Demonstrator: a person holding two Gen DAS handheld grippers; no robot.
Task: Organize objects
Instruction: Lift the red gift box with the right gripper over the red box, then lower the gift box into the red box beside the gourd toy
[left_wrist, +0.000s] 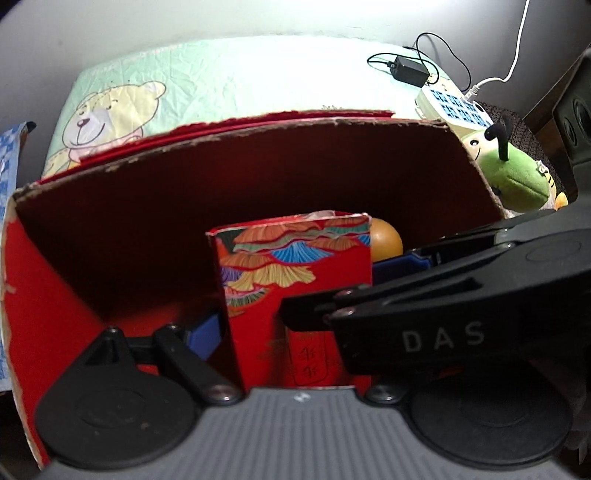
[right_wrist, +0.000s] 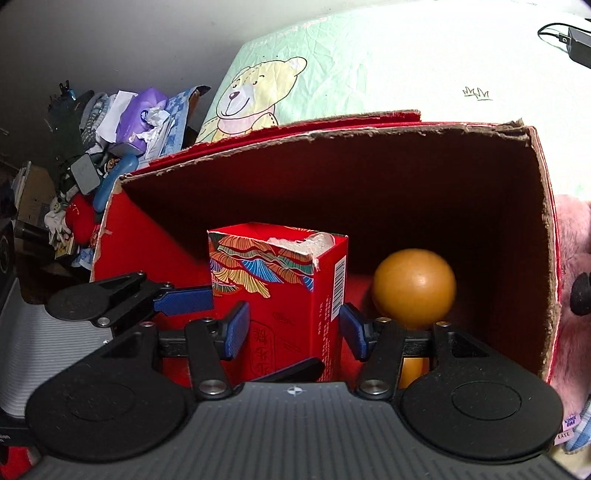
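Two grippers point down into the big red cardboard bin (right_wrist: 546, 236), both at the small red carton (right_wrist: 280, 295) standing upright inside it. Your right gripper (right_wrist: 293, 328) has its blue pads (right_wrist: 236, 328) flanking the carton, one on each side and just off the faces, so those jaws are open and hold nothing. Your left gripper (left_wrist: 295, 295) also stands open, one pad (left_wrist: 205, 332) left of the carton, the other reaching in at its right. Beyond the right jaw sits an orange ball-topped piece (right_wrist: 413, 286), close beside the carton. Judging by the torn top, the carton is thin card, light and easily crushed; grip its broad faces low, gently. The ball looks smooth and slippery.
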